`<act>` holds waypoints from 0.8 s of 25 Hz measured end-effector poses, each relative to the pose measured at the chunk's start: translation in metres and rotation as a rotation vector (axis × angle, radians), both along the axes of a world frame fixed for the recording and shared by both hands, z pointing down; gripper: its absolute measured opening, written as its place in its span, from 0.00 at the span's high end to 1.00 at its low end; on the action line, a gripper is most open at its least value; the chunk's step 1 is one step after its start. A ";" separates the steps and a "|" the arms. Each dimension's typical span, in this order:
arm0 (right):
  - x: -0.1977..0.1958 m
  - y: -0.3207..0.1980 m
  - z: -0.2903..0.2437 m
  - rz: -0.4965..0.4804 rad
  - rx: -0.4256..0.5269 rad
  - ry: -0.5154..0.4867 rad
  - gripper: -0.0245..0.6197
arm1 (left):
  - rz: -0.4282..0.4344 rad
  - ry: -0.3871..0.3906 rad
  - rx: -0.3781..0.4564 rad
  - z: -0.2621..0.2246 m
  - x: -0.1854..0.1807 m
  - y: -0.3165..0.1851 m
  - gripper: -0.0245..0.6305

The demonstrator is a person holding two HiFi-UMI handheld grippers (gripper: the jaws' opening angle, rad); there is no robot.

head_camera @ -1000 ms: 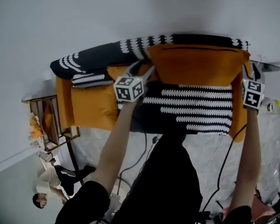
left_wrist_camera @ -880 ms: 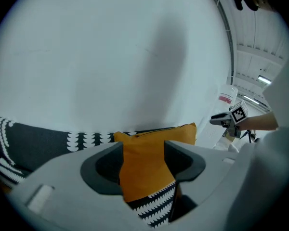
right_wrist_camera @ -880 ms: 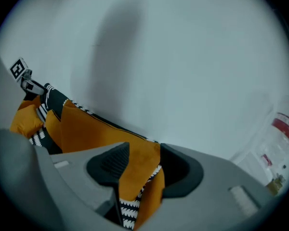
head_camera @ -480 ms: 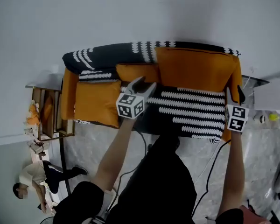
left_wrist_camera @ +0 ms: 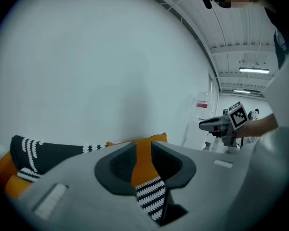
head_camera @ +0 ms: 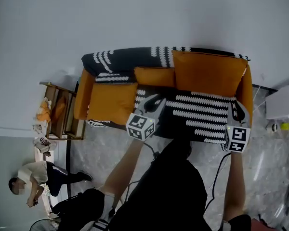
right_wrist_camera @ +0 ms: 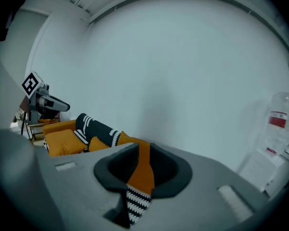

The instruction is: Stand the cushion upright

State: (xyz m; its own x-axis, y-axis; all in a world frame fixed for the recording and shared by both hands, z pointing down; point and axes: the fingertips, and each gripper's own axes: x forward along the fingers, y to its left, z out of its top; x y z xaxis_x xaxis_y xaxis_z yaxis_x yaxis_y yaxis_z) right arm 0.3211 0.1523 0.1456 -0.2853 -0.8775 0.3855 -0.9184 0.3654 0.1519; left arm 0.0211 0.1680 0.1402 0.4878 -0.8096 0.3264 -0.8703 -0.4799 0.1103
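Observation:
The big orange cushion [head_camera: 207, 73] stands upright against the sofa's backrest [head_camera: 130, 57] at the right end. Both grippers are pulled back from it, over the seat's front edge. My left gripper [head_camera: 154, 101] hovers near the middle of the seat. My right gripper [head_camera: 235, 109] hangs by the right armrest. In the left gripper view the left gripper [left_wrist_camera: 143, 163] shows a narrow gap with only the far sofa behind it. The right gripper [right_wrist_camera: 140, 171] looks the same. Both pairs of jaws have just been closing, and nothing is between them.
A small orange cushion [head_camera: 154, 76] leans beside the big one, and another orange cushion [head_camera: 111, 102] lies on the seat's left. A wooden side table [head_camera: 60, 117] stands left of the sofa. A person [head_camera: 36, 177] sits on the floor at lower left. A cable [head_camera: 220, 179] runs along the floor.
Both grippers have drawn back from the big cushion's two sides to the seat's front edge, and their jaws have narrowed. The cushion stays upright against the backrest.

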 end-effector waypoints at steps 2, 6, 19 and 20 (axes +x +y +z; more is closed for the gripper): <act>-0.006 0.019 -0.005 -0.010 0.009 -0.018 0.88 | 0.006 0.000 0.020 -0.008 0.003 0.016 0.86; -0.018 0.051 -0.011 -0.037 0.018 -0.038 0.95 | 0.017 -0.005 0.042 -0.017 0.007 0.045 0.93; -0.089 0.111 -0.008 -0.120 -0.011 -0.177 0.96 | -0.102 0.003 0.027 -0.021 -0.050 0.132 0.95; -0.103 0.112 -0.005 -0.140 -0.017 -0.184 0.96 | -0.116 0.004 0.022 -0.019 -0.061 0.139 0.95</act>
State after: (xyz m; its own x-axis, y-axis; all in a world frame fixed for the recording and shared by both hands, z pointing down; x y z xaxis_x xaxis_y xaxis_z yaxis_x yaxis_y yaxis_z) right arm 0.2181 0.2641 0.1404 -0.4711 -0.8181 0.3298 -0.8700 0.4925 -0.0210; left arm -0.0396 0.3068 0.1208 0.3917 -0.8678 0.3058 -0.9197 -0.3785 0.1041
